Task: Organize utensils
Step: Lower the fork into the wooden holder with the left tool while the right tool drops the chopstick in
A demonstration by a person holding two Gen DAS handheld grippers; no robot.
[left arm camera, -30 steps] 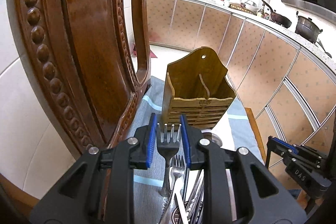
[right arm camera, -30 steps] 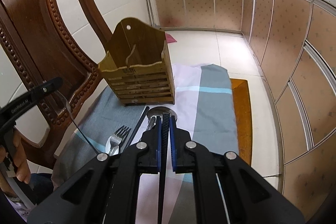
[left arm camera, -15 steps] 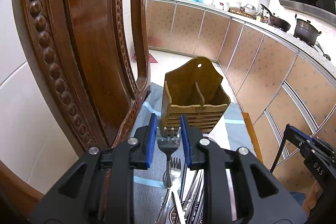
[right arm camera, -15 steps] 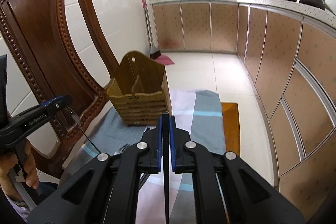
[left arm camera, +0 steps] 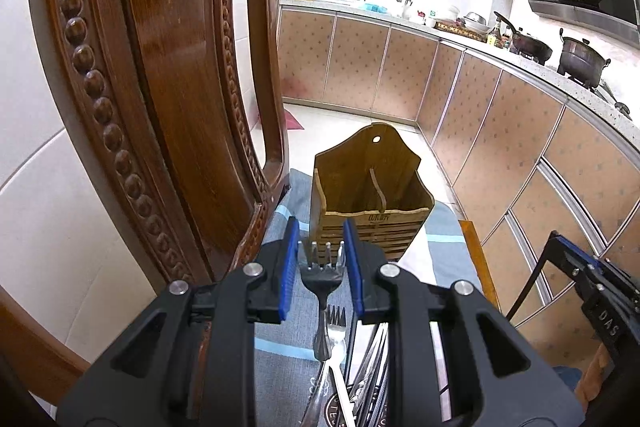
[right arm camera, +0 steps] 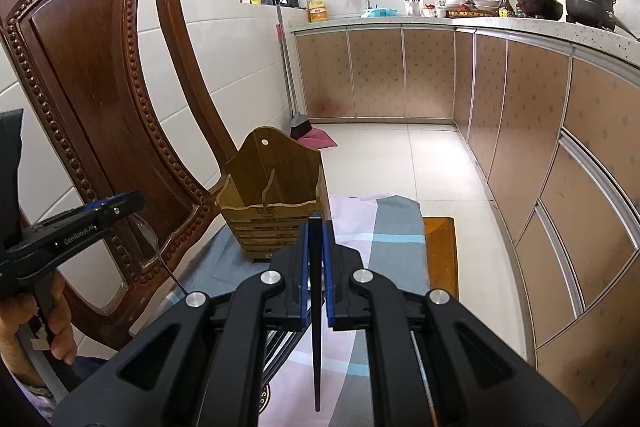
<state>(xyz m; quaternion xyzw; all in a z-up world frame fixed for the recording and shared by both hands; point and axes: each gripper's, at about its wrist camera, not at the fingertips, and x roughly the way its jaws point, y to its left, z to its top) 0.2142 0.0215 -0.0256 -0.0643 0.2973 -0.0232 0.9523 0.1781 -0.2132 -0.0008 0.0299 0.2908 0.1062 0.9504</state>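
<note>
My left gripper [left arm camera: 321, 259] is shut on a steel fork [left arm camera: 322, 269], tines up, handle hanging down. It is raised above a pile of cutlery [left arm camera: 360, 363] on the cloth. A two-compartment wooden utensil holder [left arm camera: 370, 199] stands ahead, apparently with nothing in it. My right gripper [right arm camera: 315, 251] is shut on a black chopstick [right arm camera: 316, 327] that hangs straight down. The holder also shows in the right wrist view [right arm camera: 272, 203], ahead and left. The left gripper shows there at the left edge [right arm camera: 120, 205].
A carved wooden chair back [left arm camera: 160, 87] rises close on the left. A grey, blue and pink striped cloth [right arm camera: 392, 239] covers the wooden seat [right arm camera: 440, 247]. Kitchen cabinets [right arm camera: 520, 115] curve along the right. A broom [right arm camera: 296, 119] leans at the far wall.
Both grippers have risen with their utensils; the holder and cloth now sit lower and farther in both views. Both grips are unchanged.
</note>
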